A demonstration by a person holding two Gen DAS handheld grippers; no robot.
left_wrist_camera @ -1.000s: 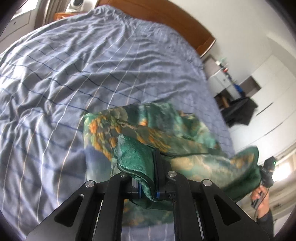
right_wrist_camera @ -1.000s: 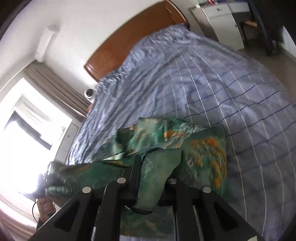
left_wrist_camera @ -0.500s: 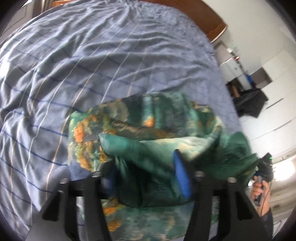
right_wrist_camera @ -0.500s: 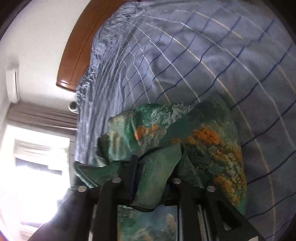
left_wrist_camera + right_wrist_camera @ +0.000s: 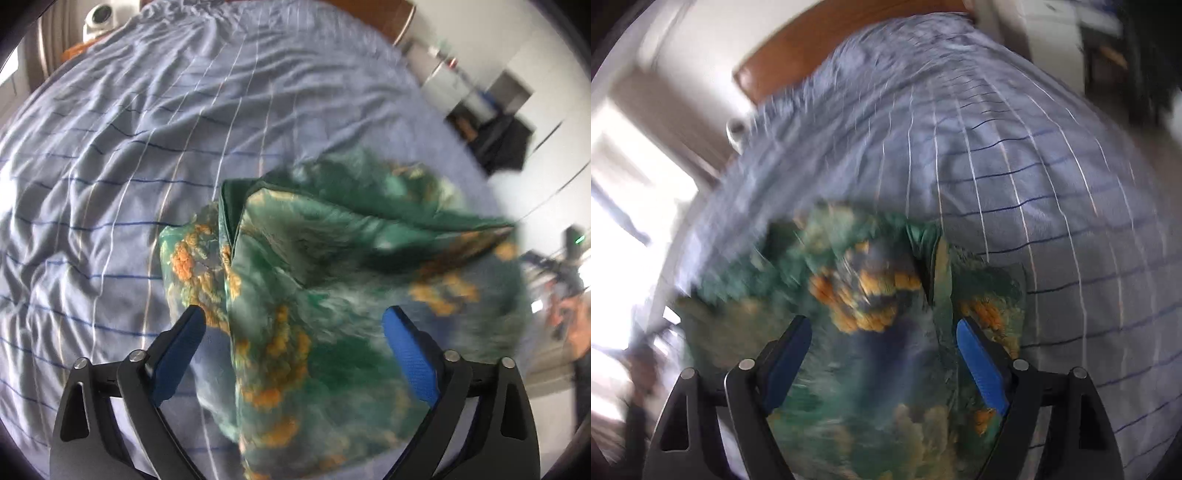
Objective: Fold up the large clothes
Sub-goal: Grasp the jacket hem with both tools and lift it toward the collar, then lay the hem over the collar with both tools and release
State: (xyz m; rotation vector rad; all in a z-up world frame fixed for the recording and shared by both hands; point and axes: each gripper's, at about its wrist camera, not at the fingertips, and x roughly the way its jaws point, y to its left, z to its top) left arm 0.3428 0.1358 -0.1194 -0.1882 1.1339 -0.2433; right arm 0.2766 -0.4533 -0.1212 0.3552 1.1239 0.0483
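A green garment with orange flower print (image 5: pixel 332 280) lies folded over itself on the blue checked bed cover (image 5: pixel 110 147). My left gripper (image 5: pixel 293 321) is open, its blue pads (image 5: pixel 410 358) wide apart over the near part of the cloth, holding nothing. In the right wrist view the same garment (image 5: pixel 871 295) lies in front of my right gripper (image 5: pixel 882 332), which is also open with blue pads (image 5: pixel 979 362) apart. Both views are blurred by motion. The cloth's right edge in the left wrist view still floats up.
A wooden headboard (image 5: pixel 812 51) stands at the far end of the bed. A white device (image 5: pixel 98 18) sits by the bed's far left corner. White cabinets and a dark chair (image 5: pixel 502 144) stand at the right. A bright window (image 5: pixel 620 221) is at the left.
Both grippers held cloth corners a second ago; the left opened first, then the right. The garment dropped onto the bed, folded over.
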